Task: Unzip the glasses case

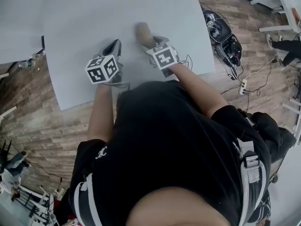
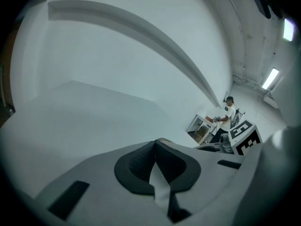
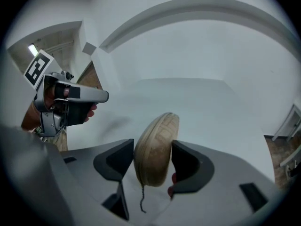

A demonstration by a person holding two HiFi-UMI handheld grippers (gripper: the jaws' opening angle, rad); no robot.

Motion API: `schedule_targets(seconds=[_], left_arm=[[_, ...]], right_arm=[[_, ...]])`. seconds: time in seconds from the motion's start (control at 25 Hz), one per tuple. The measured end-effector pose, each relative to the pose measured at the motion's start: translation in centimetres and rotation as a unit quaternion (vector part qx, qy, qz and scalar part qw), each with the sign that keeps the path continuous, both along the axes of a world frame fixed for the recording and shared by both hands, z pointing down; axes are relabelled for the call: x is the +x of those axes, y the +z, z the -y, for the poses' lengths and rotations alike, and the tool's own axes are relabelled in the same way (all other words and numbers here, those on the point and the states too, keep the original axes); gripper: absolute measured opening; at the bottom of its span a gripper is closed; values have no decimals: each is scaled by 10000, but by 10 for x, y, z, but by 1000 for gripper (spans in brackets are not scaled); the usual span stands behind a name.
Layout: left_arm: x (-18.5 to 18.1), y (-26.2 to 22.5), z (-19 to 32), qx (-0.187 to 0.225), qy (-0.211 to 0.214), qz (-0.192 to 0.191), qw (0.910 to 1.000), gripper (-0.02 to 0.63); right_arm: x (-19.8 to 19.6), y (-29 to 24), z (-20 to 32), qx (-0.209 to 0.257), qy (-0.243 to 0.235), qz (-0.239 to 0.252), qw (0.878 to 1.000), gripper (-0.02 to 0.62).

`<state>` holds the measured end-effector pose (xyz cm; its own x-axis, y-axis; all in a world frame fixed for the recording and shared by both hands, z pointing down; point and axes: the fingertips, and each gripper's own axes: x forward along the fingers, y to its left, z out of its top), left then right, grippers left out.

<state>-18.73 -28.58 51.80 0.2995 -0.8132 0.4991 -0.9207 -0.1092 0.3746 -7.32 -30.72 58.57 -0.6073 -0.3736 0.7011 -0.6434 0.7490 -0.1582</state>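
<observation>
Glasses case [image 3: 155,149]: pinched edge-on in right hand-held gripper [image 3: 153,147], over counter [image 1: 94,22].
Left hand-held gripper [image 2: 155,147]: pressed together, empty.
Handling: prob. light, stiff shell, woven = grippy.
Grab pt: dangling zip cord [image 3: 140,199].

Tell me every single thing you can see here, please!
Flat rectangular table: one, white, under both grippers.
Oval woven glasses case: one, tan, over the table.
Thin cord: one, dark, hanging from the case.
Plank floor: one, brown, around the table.
Cables: a tangle, black and white, on the floor at right.
Left gripper: one, grey, shut, empty.
Right gripper: one, grey, shut on the case.
Short-sleeved shirt: one, black, on the person.
</observation>
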Motion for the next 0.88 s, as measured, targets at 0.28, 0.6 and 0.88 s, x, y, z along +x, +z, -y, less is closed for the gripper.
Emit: schedule_targets(seconds=[0.28,0.6,0.88], left_arm=[[4,-13,2,186,20,238,9995,3],[8,-27,8,378,10,257,9990,3],[10,-42,10,618,-126,258,9977,3]], right_arm=[[-5,-50,20,477,323,775,9953,267],[20,-85,20,1196,674,715,9879,15],[27,-133,29,1653,911,1277,9737,14]])
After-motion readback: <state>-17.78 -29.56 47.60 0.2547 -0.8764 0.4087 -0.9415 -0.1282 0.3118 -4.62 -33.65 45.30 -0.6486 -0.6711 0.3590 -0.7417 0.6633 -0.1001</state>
